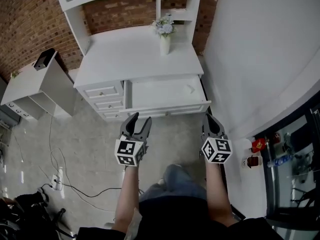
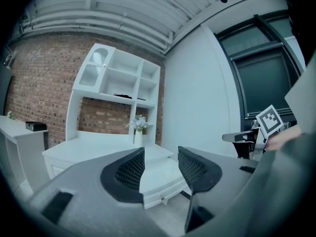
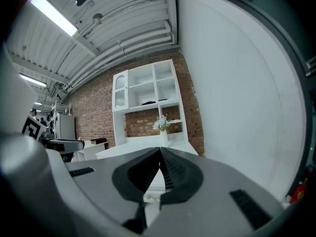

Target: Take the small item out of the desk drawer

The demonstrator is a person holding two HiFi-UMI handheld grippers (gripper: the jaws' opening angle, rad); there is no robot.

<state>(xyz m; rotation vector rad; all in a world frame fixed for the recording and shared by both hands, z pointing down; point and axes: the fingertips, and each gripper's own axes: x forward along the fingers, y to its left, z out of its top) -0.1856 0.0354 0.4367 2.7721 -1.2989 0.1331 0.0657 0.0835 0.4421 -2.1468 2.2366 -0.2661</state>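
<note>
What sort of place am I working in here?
Likely a study or home-office corner: a white desk with shelves above, a brick wall behind it, a flower vase on top.

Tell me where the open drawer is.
Head view, centre: the open drawer juts from the white desk, right of the small closed drawers, nearer the person than the flower vase.

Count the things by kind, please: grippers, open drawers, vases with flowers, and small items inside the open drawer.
Grippers: 2 (left gripper, right gripper)
Open drawer: 1
Vase with flowers: 1
Small item in the drawer: 1
Total: 5
</note>
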